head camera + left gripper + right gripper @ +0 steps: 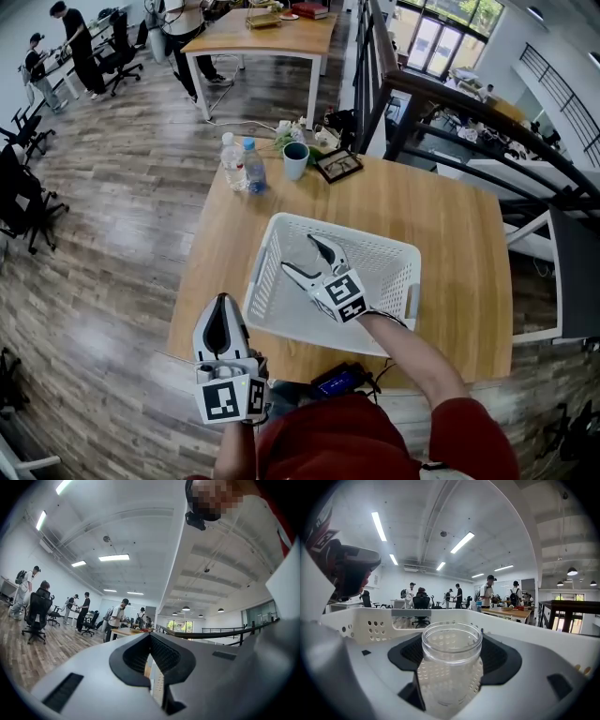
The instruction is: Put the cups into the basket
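The right tongs (298, 253) are clamped on a clear cup (451, 667). The cup stands upright between the jaws with its mouth up, one pad against each side. Tongs and cup are down inside the basket (347, 232), whose holed wall rises just beyond the cup in the right gripper view. I cannot tell whether the cup's base touches the basket floor. If it does, the move seems to need only that the jaws part. The tongs would then lift straight up, since the basket walls close them in on all sides.

A second cup, teal (295, 159), is upright on the table (422, 216). It is ahead of the right tongs, past the basket's far rim and well apart from them. The right tongs are the nearer to it.

The left tongs (223, 305) hang back outside the basket, off its near-left corner at the table's edge. Their jaws are all but together with nothing in them.

Two bottles (242, 164) stand just left of the teal cup. A dark frame (338, 165) lies just to its right and some greenery (298, 133) just behind. A reach from the basket side therefore looks like the open way in, with the bottles the likeliest thing to be knocked. A phone (339, 380) lies behind both tongs at the near edge, out of the way.
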`<state>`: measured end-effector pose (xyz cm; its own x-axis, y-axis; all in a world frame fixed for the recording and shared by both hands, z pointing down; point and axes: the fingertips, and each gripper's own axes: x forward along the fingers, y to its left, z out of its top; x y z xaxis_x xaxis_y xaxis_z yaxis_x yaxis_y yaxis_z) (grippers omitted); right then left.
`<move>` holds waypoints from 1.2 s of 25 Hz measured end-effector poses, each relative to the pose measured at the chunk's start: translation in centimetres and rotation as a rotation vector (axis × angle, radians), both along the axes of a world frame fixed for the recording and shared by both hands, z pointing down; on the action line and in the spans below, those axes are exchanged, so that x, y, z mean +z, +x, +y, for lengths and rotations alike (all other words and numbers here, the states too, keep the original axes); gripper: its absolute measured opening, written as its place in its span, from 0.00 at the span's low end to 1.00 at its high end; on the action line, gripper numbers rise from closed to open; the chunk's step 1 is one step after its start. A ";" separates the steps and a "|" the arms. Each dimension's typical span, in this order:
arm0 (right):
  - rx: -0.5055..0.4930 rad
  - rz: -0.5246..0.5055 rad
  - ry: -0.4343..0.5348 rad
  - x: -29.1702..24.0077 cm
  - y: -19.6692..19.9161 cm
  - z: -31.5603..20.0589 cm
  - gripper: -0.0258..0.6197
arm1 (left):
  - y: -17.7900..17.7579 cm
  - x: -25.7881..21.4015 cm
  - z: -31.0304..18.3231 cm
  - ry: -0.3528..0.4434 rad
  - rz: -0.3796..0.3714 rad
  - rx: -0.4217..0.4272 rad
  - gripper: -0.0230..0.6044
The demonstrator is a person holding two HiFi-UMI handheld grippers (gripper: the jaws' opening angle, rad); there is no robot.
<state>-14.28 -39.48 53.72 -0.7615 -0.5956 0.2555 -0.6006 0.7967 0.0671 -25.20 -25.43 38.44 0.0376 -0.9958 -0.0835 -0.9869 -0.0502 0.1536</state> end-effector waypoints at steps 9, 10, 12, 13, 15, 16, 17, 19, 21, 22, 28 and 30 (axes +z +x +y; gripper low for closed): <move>-0.014 0.015 0.003 0.1 0.0 0.3 0.59 | 0.2 0.1 0.0 0.001 0.003 -0.001 0.04; -0.013 0.014 0.001 0.1 0.1 0.3 0.59 | 0.2 0.1 0.0 0.002 0.003 -0.001 0.04; -0.012 0.014 -0.001 0.1 0.0 0.3 0.59 | 0.1 0.1 0.0 0.001 0.004 -0.001 0.04; -0.013 0.015 -0.002 0.1 0.0 0.3 0.59 | 0.1 0.1 -0.1 0.000 0.005 0.000 0.04; -0.013 0.017 -0.002 0.1 -0.1 0.3 0.59 | 0.1 0.1 -0.1 0.000 0.006 0.002 0.04; -0.013 0.017 -0.001 0.1 -0.1 0.3 0.59 | 0.1 0.1 -0.1 0.000 0.005 0.003 0.04; -0.013 0.017 0.000 0.1 -0.1 0.4 0.59 | 0.1 0.0 -0.2 0.001 0.004 0.004 0.04; -0.011 0.017 -0.004 0.1 0.0 0.3 0.59 | 0.1 0.1 -0.2 0.000 0.002 0.004 0.04; -0.008 0.013 -0.009 0.0 0.1 0.2 0.59 | 0.0 0.3 -0.2 -0.006 -0.001 0.001 0.04; -0.008 0.012 -0.011 0.0 0.1 0.2 0.59 | -0.1 0.4 -0.2 -0.009 -0.001 -0.001 0.04; -0.015 0.015 -0.016 0.2 0.1 0.3 0.59 | -0.1 0.5 -0.2 -0.007 -0.001 0.000 0.04; -0.017 0.015 -0.026 0.4 0.0 0.3 0.59 | 0.0 0.4 -0.2 -0.005 -0.002 0.001 0.04</move>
<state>-14.24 -39.16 54.17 -0.7676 -0.5755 0.2821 -0.5859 0.8085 0.0549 -25.22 -25.65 38.87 0.0386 -0.9962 -0.0779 -0.9872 -0.0501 0.1515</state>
